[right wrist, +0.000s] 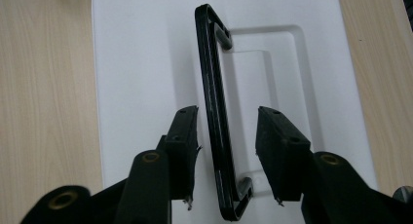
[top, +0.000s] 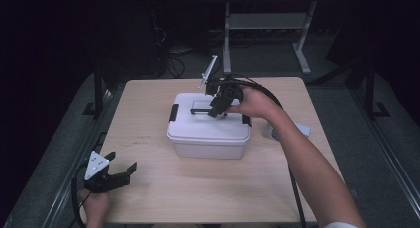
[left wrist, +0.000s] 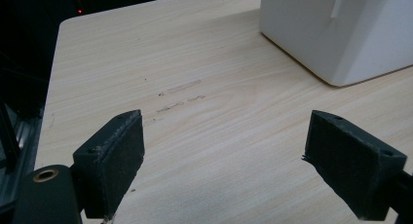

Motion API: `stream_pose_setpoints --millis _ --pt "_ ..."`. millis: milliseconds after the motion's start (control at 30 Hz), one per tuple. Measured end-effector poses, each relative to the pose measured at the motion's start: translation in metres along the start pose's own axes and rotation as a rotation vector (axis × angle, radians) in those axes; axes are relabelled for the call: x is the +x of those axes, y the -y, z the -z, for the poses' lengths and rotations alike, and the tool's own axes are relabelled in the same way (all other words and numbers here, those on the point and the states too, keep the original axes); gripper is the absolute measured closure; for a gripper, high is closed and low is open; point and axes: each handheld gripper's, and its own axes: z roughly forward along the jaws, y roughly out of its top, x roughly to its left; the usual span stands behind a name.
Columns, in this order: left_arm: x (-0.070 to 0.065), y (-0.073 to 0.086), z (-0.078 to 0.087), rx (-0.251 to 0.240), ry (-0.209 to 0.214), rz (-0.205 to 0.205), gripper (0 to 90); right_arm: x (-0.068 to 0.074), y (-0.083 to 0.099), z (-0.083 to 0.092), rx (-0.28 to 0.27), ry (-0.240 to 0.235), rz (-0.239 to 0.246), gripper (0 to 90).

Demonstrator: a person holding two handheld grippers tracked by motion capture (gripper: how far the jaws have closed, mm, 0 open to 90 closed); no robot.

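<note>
A white lidded box (top: 208,136) with black side latches stands at the middle of the table. Its thin black handle (right wrist: 213,78) is raised upright over the recess in the lid. My right gripper (top: 216,109) reaches down over the lid from the right. In the right gripper view the right gripper (right wrist: 226,134) has one pad on each side of the handle, the left pad close to it and a gap at the right pad. My left gripper (top: 121,161) rests at the table's front left corner, jaws wide with nothing between them. In the left gripper view the left gripper (left wrist: 224,136) points toward the box (left wrist: 341,34).
A small pale roll-like object (top: 273,132) lies on the table just right of the box, behind my right forearm. The wooden table (top: 198,188) has bare room in front of the box. A metal stand's legs (top: 302,54) rise beyond the far edge.
</note>
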Motion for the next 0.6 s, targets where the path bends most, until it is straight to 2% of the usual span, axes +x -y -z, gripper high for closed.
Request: stream_pose_setpoints --millis 267,600 --pt "0.0003 0.0000 -0.0004 0.002 0.003 0.001 13.7 -0.0040 -0.0002 -0.0015 -0.014 -0.007 0.006 72.5" --pt "0.0006 0.0001 -0.0006 0.002 0.002 0.000 13.7 -0.0055 -0.0042 -0.0034 0.009 -0.015 0.020 78.8"
